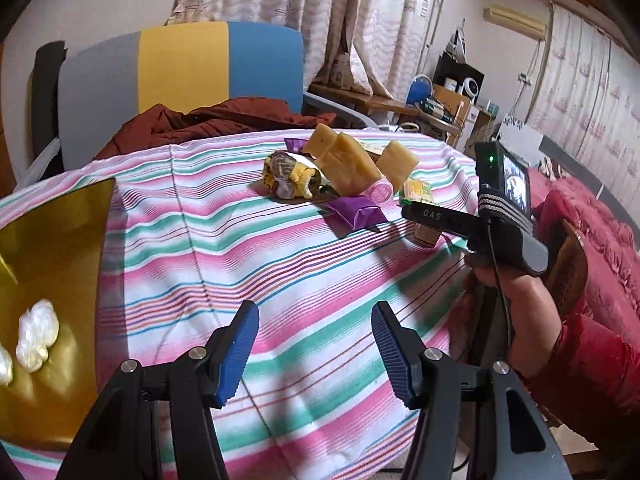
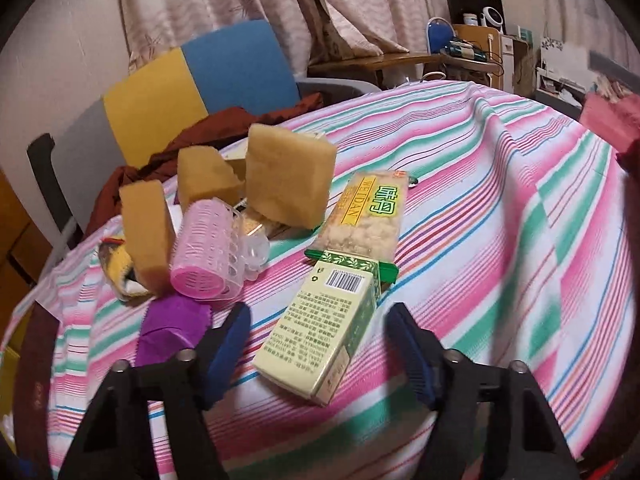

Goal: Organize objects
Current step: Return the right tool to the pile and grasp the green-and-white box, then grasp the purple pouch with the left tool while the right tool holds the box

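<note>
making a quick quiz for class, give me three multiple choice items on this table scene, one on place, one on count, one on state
1. Where does the pink hair roller lie?
A on the gold tray
B among the sponge blocks
C on the chair

2. How many tan sponge blocks stand on the cloth?
A one
B three
C five

3. How are the right tongs?
A open, empty
B shut on the box
C shut on the roller

Answers: B, it touches the blocks; B, three show in both views; A, the pale green box lies unheld ahead of them.
</note>
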Demonstrator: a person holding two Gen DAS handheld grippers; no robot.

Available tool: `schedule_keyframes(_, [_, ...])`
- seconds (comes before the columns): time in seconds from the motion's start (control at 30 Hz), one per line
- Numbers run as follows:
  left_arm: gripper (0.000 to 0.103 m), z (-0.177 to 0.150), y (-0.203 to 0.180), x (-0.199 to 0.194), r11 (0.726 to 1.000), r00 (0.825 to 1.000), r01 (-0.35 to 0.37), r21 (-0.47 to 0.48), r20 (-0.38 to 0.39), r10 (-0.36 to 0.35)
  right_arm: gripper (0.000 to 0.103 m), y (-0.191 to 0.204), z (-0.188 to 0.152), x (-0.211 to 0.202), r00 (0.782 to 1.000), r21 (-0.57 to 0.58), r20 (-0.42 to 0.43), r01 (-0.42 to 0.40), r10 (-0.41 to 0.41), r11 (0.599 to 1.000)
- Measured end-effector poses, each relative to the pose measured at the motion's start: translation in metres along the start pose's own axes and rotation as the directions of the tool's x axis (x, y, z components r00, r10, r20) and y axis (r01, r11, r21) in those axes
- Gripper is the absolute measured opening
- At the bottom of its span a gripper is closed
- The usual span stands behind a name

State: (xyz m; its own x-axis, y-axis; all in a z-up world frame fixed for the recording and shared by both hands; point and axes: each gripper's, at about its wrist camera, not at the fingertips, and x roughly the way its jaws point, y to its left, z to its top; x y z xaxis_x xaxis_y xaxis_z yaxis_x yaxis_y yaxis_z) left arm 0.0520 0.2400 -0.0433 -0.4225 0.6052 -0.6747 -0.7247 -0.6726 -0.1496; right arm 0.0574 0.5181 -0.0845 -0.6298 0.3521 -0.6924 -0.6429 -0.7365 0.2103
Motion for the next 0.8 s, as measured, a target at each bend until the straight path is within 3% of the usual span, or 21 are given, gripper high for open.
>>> schedule_keyframes(0.1, [0.061,0.007,-0.005,0.011,1.000,1.000,0.009,0.024,-0.014,-0.009,0.054,-0.003,0.000,-0.001,1.000,-0.028,0.016,0.027,-0.027,0.999])
schedule_keyframes(0.17, [0.065,0.013,-0.009,0.019,0.999,1.000,0.016,0.038,-0.018,-0.015,0.038,-0.008,0.001,-0.001,0.999,-0.029,0.020,0.032,-0.032,0.999])
schedule_keyframes(0.2, [0.066,0.016,-0.011,0.024,0.999,1.000,0.019,0.046,-0.020,-0.019,0.036,-0.012,0.000,0.000,0.999,-0.028,0.019,0.035,-0.035,0.999])
schedule_keyframes(0.43, [0.067,0.044,-0.028,0.069,0.991,0.997,0.047,0.122,-0.067,-0.039,0.033,-0.014,-0.006,-0.001,0.998,-0.051,0.051,-0.017,0.019,0.999])
schedule_keyframes(0.63, [0.076,0.069,-0.039,0.109,0.981,0.997,0.025,0.194,-0.073,-0.011,0.033,-0.017,-0.008,0.000,0.998,-0.035,0.057,-0.038,0.040,0.999])
schedule_keyframes(0.8, [0.078,0.081,-0.046,0.134,0.974,0.997,0.051,0.221,-0.069,-0.036,0.033,-0.018,-0.008,0.001,0.997,-0.033,0.059,-0.042,0.044,0.999])
